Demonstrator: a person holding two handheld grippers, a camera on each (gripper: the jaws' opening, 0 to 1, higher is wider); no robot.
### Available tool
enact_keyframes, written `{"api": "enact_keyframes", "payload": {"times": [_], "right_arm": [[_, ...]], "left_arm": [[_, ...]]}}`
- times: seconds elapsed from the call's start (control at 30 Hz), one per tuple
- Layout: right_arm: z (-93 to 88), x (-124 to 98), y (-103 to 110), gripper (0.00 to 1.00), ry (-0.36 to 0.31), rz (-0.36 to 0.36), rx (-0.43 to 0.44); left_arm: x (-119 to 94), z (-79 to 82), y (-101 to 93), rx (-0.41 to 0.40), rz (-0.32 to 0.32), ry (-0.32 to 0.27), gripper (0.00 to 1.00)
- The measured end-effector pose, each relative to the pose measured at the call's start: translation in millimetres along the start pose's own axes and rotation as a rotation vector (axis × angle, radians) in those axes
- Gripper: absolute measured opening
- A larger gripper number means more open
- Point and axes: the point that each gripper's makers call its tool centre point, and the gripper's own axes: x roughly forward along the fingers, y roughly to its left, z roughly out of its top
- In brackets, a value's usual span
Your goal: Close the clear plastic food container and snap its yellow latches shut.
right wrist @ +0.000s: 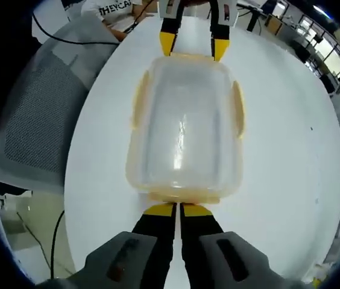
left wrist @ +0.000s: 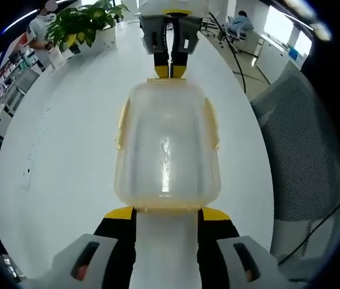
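now a clear container (left wrist: 167,144) with its lid on lies on the white surface (left wrist: 67,156) between both claws. left claw (left wrist: 167,212), spread wide, brackets the near end; right claw (right wrist: 178,209) is pinched together, tips at the opposite end latch, likely to press it. side latches (right wrist: 239,108) look unsnapped. a mesh chair (right wrist: 37,114) and a plant (left wrist: 85,24) stand off aside, nothing blocking.

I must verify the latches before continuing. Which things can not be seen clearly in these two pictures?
- Near end latch: in the left gripper view the container lid edge hides it; whether it is snapped cannot be told.
- Container contents: the cloudy, glaring lid blurs them in both views.
- Right gripper in the right gripper view: its shut tips meet the container rim; whether they press a latch cannot be told.
- Side latches: too small to judge.
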Motion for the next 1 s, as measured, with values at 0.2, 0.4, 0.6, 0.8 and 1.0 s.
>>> {"api": "enact_keyframes", "payload": {"times": [0.2, 0.4, 0.6, 0.8, 1.0], "right_arm": [[-1.8, 0, -2, 0.03, -0.004, 0.003, 0.029], [-3.8, -2, -6, 0.06, -0.054, -0.014, 0.154], [-3.3, -19, -16, 0.08, -0.214, -0.052, 0.414], [1.8, -27, -19, 0.13, -0.41, -0.028, 0.76], [-3.5, -26, -21, 0.2, -0.482, -0.063, 0.923]], "left_arm": [[2, -3.1, 0.0, 0.004, 0.0, 0.017, 0.34], [2, -22.7, -3.8, -0.043, -0.007, 0.072, 0.28], [-11, -24.7, -1.2, -0.288, 0.033, -0.043, 0.28], [-28, 1.6, 4.6, -0.632, 0.038, -0.303, 0.34], [-26, 4.0, 10.2, -0.835, 0.056, -0.372, 0.37]]}}
